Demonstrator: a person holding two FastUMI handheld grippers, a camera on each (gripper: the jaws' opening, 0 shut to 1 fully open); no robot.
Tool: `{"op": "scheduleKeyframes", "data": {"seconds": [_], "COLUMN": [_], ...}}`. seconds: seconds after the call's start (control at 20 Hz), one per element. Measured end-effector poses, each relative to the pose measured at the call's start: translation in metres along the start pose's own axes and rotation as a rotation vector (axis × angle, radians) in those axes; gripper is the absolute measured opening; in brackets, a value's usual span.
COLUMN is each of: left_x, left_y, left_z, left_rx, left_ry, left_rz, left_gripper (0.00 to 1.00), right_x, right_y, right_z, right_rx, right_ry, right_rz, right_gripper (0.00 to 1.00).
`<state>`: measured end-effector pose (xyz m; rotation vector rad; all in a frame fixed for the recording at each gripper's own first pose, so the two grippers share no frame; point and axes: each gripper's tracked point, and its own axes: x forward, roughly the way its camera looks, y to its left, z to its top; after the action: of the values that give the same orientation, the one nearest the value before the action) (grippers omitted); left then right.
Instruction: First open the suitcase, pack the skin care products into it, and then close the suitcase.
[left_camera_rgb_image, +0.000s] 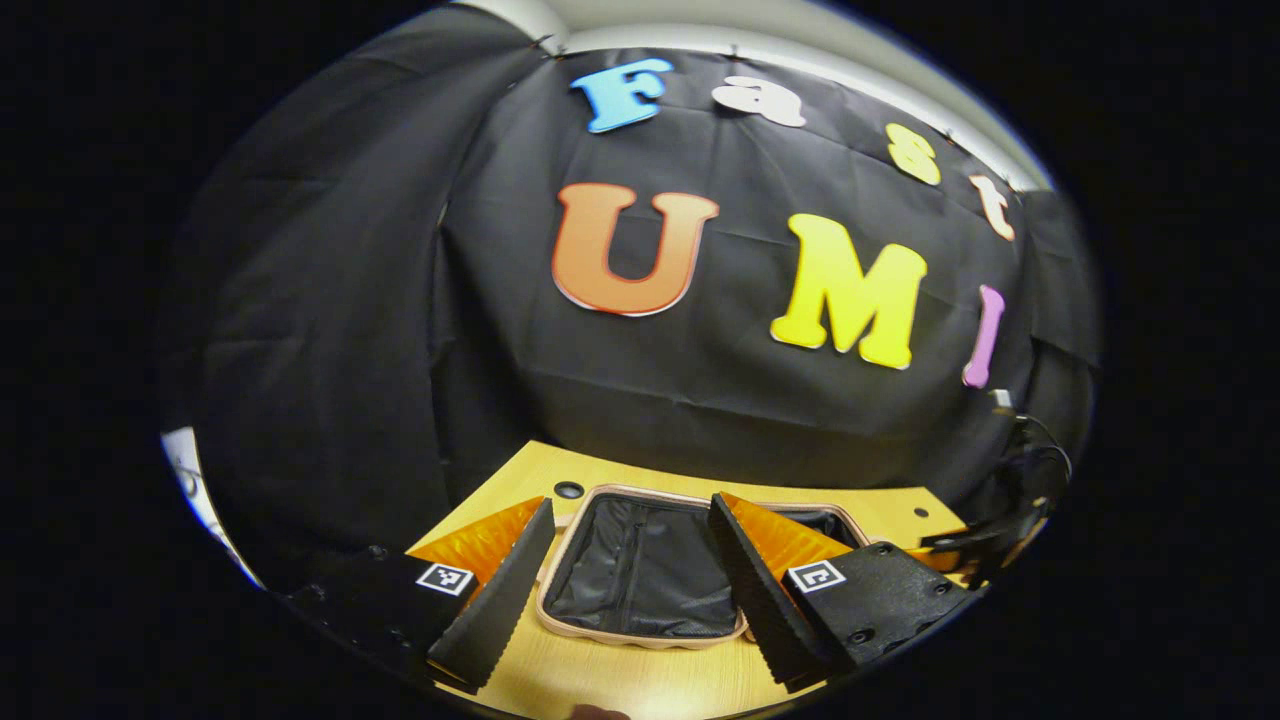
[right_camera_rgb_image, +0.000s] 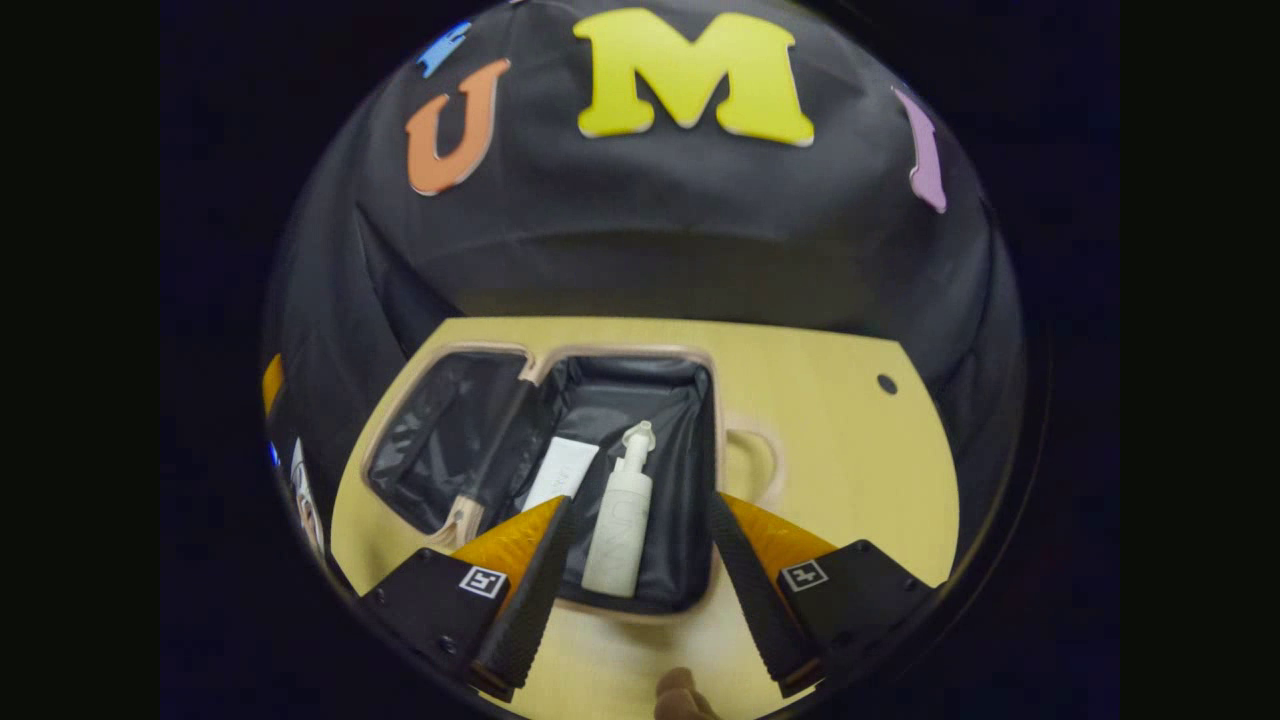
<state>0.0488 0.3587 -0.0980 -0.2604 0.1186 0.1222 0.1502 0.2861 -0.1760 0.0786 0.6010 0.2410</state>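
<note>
Both sets of fingers are spread wide and hold nothing: the right gripper (right_camera_rgb_image: 635, 580) hangs just over the near edge of the open suitcase (right_camera_rgb_image: 700, 470) on the counter (right_camera_rgb_image: 850, 440), and the left gripper (left_camera_rgb_image: 630, 575) hangs over its lid half. Inside lie two things, one pump bottle (right_camera_rgb_image: 620, 530) and one tube (right_camera_rgb_image: 560, 472). Packing looks done, so next I think the lid must be swung shut.

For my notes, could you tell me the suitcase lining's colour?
Black lining, clearest in the right gripper view.
</note>
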Motion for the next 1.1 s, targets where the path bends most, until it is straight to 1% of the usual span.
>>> {"op": "scheduleKeyframes", "data": {"seconds": [0.05,0.1,0.15,0.2,0.25,0.4,0.45,0.5,0.65,0.7,0.75,0.8,0.85,0.9,0.95,1.0,1.1], "left_x": [0.012,0.019,0.025,0.032,0.046,0.068,0.075,0.080,0.097,0.099,0.098,0.096,0.098,0.100,0.107,0.106,0.108], "left_y": [0.015,0.026,0.036,0.044,0.058,0.081,0.083,0.089,0.092,0.094,0.096,0.097,0.098,0.099,0.096,0.094,0.095], "left_z": [-0.007,-0.010,-0.010,-0.012,-0.019,-0.060,-0.074,-0.089,-0.112,-0.116,-0.118,-0.118,-0.121,-0.124,-0.127,-0.130,-0.132], "left_rx": [-0.082,-0.160,-0.249,-0.339,-0.452,-0.657,-0.729,-0.781,-0.959,-0.988,-1.003,-1.024,-1.042,-1.055,-1.073,-1.088,-1.133], "left_ry": [0.019,0.033,0.025,0.025,0.036,0.127,0.163,0.194,0.239,0.244,0.249,0.249,0.251,0.252,0.255,0.256,0.249], "left_rz": [0.008,-0.005,-0.016,-0.043,-0.039,-0.009,-0.015,0.009,0.016,0.015,0.021,0.014,0.019,0.023,0.020,0.032,0.042], "left_gripper": [0.98,0.98,0.98,0.97,0.96,0.96,0.96,0.96,0.94,0.91,0.89,0.71,0.79,0.58,0.64,0.36,0.00], "right_x": [-0.034,-0.060,-0.085,-0.109,-0.141,-0.195,-0.207,-0.216,-0.233,-0.235,-0.239,-0.240,-0.242,-0.244,-0.247,-0.249,-0.253], "right_y": [-0.012,-0.015,-0.018,-0.026,-0.049,-0.083,-0.088,-0.091,-0.101,-0.100,-0.098,-0.095,-0.093,-0.089,-0.086,-0.084,-0.082], "right_z": [0.004,0.006,0.005,0.006,0.010,0.011,0.011,0.012,0.006,0.001,-0.002,-0.004,-0.006,-0.006,-0.005,-0.003,-0.003], "right_rx": [-0.002,0.013,0.024,0.028,0.024,0.038,0.055,0.070,0.065,0.055,0.048,0.038,0.028,0.021,0.014,0.006,-0.012], "right_ry": [-0.055,-0.087,-0.098,-0.114,-0.140,-0.173,-0.179,-0.186,-0.184,-0.176,-0.171,-0.167,-0.165,-0.165,-0.169,-0.176,-0.185], "right_rz": [-0.010,0.005,0.025,0.024,-0.020,-0.104,-0.115,-0.129,-0.172,-0.181,-0.179,-0.179,-0.180,-0.174,-0.174,-0.172,-0.171], "right_gripper": [0.79,0.81,0.81,0.81,0.81,0.80,0.77,0.81,0.81,0.78,0.81,0.78,0.80,0.78,0.78,0.80,0.80]}}
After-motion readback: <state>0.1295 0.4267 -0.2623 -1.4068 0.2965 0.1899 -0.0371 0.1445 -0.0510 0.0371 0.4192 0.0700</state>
